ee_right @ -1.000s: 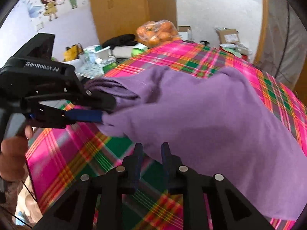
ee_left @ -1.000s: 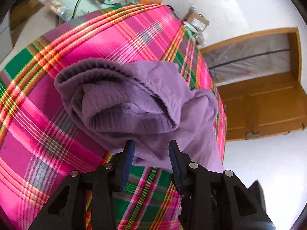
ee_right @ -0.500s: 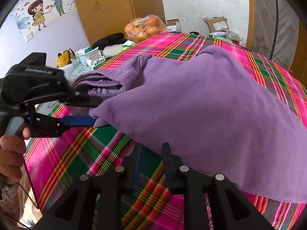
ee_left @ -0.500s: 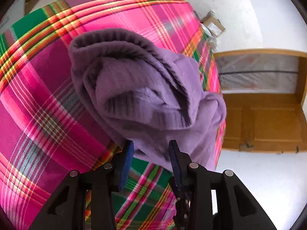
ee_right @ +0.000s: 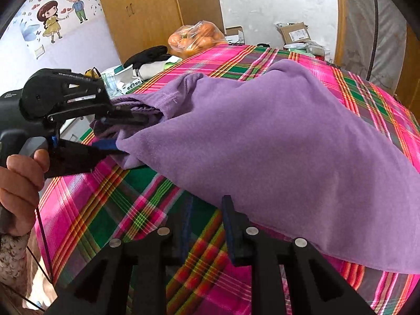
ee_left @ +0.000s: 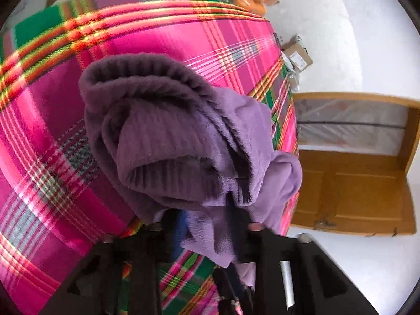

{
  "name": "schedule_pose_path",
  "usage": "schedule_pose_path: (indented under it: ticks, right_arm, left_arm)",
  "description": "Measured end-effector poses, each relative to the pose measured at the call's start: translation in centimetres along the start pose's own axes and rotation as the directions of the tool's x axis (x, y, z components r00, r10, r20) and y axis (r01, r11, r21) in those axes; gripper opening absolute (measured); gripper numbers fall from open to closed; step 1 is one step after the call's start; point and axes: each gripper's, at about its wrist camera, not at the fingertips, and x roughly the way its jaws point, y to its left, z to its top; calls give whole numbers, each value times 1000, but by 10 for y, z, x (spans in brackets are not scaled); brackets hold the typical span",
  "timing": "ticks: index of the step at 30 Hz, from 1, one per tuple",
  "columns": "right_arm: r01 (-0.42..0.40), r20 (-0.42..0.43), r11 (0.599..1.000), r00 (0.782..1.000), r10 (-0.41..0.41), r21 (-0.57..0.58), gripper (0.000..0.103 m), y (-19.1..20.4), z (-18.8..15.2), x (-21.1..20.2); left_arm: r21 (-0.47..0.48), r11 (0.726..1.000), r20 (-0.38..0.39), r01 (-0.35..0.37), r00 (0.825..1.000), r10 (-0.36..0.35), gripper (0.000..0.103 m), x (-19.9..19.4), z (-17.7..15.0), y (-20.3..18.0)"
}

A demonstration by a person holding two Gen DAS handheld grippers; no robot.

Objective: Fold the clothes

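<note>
Left wrist view: the left tongs (ee_left: 207, 225) clamp the purple sweater (ee_left: 168, 141), bunched toward 12 o'clock over the plaid tabletop (ee_left: 47, 136).

Right wrist view: the right tongs (ee_right: 207, 218) gape narrowly, empty, the sweater's hem at 1 o'clock, its long axis running 10 to 4; the right is nearer the free edge.

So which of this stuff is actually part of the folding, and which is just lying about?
Part of the job:
purple garment
left gripper, fingers around a bunched end
right gripper, open, empty
plaid cloth beneath

Just lying about:
bag of oranges
cardboard box
black item
</note>
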Motion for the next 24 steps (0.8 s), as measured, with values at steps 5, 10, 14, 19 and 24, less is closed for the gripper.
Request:
schedule_pose_path:
  ticks: [5, 10, 14, 19, 24]
  right_arm:
    - [38, 13, 999, 999, -38, -5, 23, -8, -2, -6]
    - [49, 19, 999, 999, -49, -4, 27, -16, -3, -8]
    - [53, 28, 998, 998, -52, -15, 29, -19, -3, -11]
    - [43, 51, 998, 998, -41, -41, 35, -17, -4, -15]
    - [63, 72, 995, 996, -58, -82, 37, -11, -3, -17]
  left_arm:
    - [24, 999, 35, 39, 999, -40, 8, -9, 0, -11]
    - [62, 996, 85, 64, 994, -69, 7, -19, 0, -25]
    - [90, 993, 107, 78, 990, -87, 5, -26, 1, -34]
    - [120, 989, 138, 91, 985, -107, 4, -36, 2, -44]
    - [147, 984, 154, 102, 980, -125, 4, -44, 7, -57]
